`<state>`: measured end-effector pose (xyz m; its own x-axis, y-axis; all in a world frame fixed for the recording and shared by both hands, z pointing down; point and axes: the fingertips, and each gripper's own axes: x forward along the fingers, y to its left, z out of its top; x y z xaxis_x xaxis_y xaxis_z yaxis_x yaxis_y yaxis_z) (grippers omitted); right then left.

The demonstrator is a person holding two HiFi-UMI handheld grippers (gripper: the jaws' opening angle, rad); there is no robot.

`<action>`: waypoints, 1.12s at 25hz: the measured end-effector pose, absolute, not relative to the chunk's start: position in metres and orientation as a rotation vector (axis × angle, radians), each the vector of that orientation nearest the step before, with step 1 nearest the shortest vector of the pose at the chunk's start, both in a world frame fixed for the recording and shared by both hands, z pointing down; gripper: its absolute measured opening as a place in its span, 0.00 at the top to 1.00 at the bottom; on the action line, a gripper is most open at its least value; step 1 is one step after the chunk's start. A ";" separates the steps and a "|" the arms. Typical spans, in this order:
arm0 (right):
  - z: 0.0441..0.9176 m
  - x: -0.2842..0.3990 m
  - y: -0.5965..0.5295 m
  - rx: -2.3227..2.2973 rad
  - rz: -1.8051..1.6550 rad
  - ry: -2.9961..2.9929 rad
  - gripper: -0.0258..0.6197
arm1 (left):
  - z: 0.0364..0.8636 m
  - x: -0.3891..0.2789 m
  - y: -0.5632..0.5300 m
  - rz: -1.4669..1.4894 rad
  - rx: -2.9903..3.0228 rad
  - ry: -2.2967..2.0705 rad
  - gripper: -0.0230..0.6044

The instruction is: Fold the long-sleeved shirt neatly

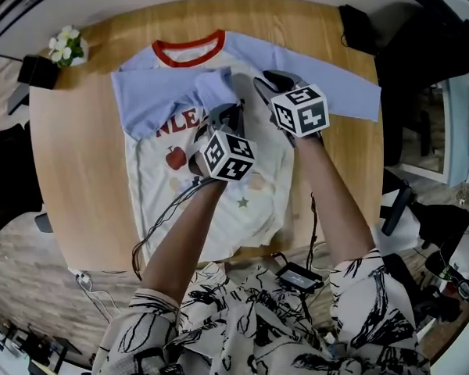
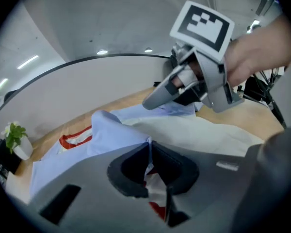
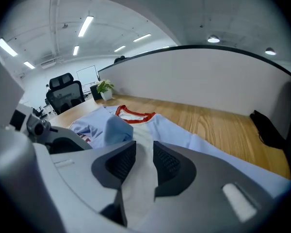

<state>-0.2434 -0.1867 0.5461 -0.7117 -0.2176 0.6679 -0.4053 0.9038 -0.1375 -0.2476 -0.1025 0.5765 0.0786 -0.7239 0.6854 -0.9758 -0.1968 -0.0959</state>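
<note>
Head view is showing the long-sleeved shirt lying face up at the middle of the wooden table, red collar toward 12 o'clock; one blue sleeve is lying folded across the chest from 10 o'clock; the other sleeve is stretching toward 2 o'clock; the left gripper is clamping its jaws tight on the folded sleeve's end; the right gripper, just beside it at 1 o'clock, is holding its jaws slightly apart over the white body, gripping nothing; a potted plant is sitting at 10 o'clock.
</note>
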 end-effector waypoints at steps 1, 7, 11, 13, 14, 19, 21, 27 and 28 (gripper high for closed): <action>0.540 -0.247 -0.186 0.434 0.346 -2.397 0.76 | 0.580 -0.243 -0.105 0.902 2.002 -1.658 0.92; 0.494 -0.278 -0.150 0.282 0.287 -2.498 0.68 | 0.545 -0.234 -0.069 0.809 2.194 -1.536 0.57; 0.491 -0.302 -0.102 0.184 0.252 -2.473 0.68 | 0.515 -0.335 -0.033 0.801 2.049 -1.740 0.56; 0.513 -0.310 -0.084 0.185 0.244 -2.400 0.67 | 0.522 -0.396 -0.019 0.861 1.904 -1.841 0.58; 0.527 -0.313 -0.077 0.195 0.249 -2.358 0.66 | 0.529 -0.422 -0.012 0.884 1.832 -1.875 0.59; 0.577 -0.316 -0.065 0.275 0.215 -2.198 0.66 | 0.566 -0.485 0.003 0.932 1.692 -1.839 0.64; 0.583 -0.314 -0.066 0.303 0.169 -2.172 0.78 | 0.579 -0.485 0.003 0.935 1.700 -1.796 0.68; 0.560 -0.297 -0.085 0.372 0.296 -2.264 0.92 | 0.590 -0.480 0.003 0.953 1.731 -1.774 0.79; 0.551 -0.289 -0.093 0.394 0.372 -2.297 0.92 | 0.592 -0.478 0.003 0.951 1.734 -1.772 0.80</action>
